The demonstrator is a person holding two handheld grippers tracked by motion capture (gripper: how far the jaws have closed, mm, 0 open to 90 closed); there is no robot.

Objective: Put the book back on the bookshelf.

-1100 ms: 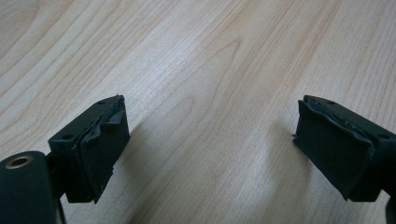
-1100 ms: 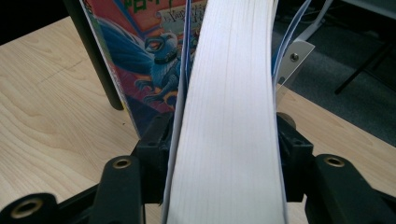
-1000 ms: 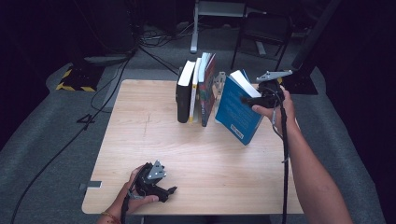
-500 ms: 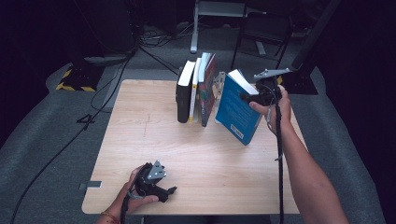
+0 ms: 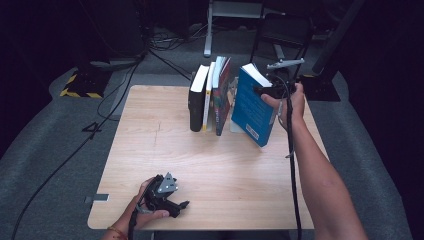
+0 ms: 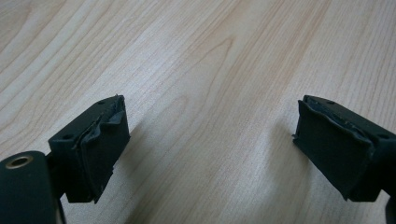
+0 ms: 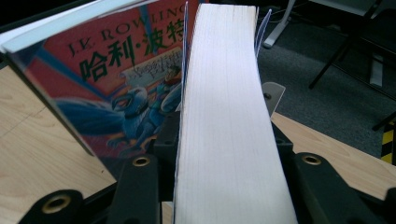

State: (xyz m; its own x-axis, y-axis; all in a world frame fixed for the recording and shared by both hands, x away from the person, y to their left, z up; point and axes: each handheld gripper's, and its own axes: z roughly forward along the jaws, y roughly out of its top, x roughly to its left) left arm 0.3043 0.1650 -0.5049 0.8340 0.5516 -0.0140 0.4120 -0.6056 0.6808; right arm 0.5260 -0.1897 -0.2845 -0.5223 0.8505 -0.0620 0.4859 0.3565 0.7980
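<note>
A thick blue book leans at the right end of a row of upright books at the table's far side. My right gripper is shut on its top corner; its jaws have just been closing with the book between them. In the right gripper view, the book's white page edge runs up between the jaws of the right gripper, beside a red-covered book. My left gripper rests near the table's front left edge. In its own view, the left gripper is open over bare wood.
The light wooden table has free room across its middle and front. A grey metal bookend stands behind the blue book. Beyond the table's far edge are a dark chair, a stand and cables on grey floor.
My right hand has moved up and to the left with the blue book, which now stands a little steeper and closer to the row. The left gripper has stayed put.
</note>
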